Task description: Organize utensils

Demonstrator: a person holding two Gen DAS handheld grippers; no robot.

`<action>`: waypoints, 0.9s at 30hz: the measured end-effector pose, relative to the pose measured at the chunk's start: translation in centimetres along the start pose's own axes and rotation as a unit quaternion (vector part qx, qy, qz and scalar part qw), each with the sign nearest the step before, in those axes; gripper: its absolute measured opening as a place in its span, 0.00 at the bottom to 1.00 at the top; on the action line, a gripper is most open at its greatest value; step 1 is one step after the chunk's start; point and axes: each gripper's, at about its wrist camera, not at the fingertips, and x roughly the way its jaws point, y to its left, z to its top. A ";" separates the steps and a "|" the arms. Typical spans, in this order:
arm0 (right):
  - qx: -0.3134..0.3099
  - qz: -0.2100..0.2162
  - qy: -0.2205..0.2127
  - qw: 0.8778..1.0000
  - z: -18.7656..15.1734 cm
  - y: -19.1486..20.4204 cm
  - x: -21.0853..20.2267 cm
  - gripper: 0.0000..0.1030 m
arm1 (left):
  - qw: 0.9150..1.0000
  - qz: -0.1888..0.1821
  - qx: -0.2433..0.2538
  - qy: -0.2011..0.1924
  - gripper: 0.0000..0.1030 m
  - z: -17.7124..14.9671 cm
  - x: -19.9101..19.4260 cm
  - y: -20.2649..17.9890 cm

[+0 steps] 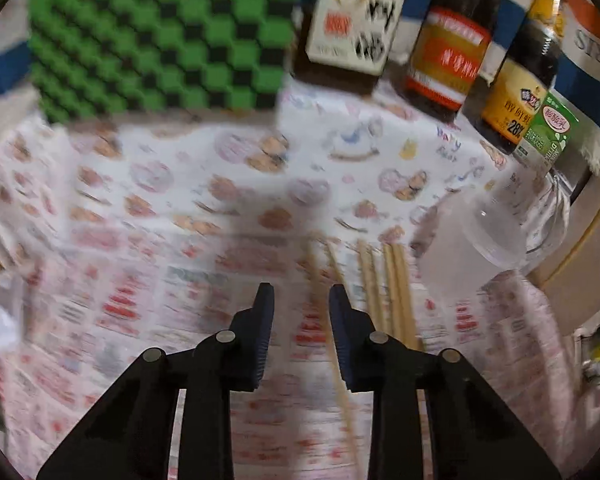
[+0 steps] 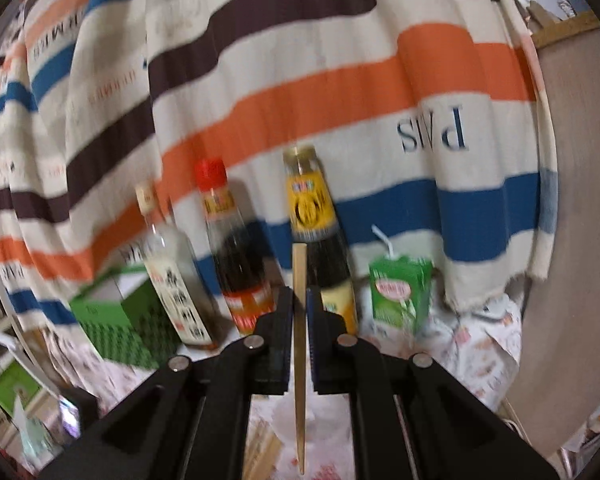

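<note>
Since everything's motion-blurred, take this with some salt. Biggest first: the table under its printed cloth fills the left view, with a cloudy plastic cup at about 3 o'clock. That's probably where the utensils go.

Just left of the cup, around 4 o'clock, lie the sticks, a small bunch of pale wooden chopsticks side by side. One loose stick runs down between my left gripper fingers, hugging the right-hand pad. The jaws are only partway apart and aren't pinching anything that I can see.

My right gripper is clamped nearly shut on the held stick, which stands upright with its blunt end at 12 o'clock and its tip hanging at 6.

Handling-wise, these look super light and stiff, and they're thin and smooth, so I'd guess they roll and pivot easily in the pads. I'd grab near the middle, square across the pads. Anywhere off-centre and it'll probably swing. No real breakage worry, I'd say.
</note>
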 end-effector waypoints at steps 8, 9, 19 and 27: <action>0.032 0.031 -0.015 0.999 -0.8 -1.2 0.8 0.06 | 0.992 0.101 0.073 0.019 0.27 2.4 4.8 -3.4; 0.033 0.034 -0.017 0.999 -0.9 -1.2 0.8 0.06 | 0.992 0.101 0.074 0.030 0.26 2.7 5.7 -3.4; 0.062 0.033 -0.051 0.996 -0.2 -3.0 -1.0 0.06 | 0.989 0.089 0.070 0.093 0.27 3.2 10.3 -2.7; 0.071 0.015 -0.048 0.996 -0.5 -3.5 -0.2 0.06 | 0.988 0.079 0.058 0.119 0.12 2.9 10.8 -3.6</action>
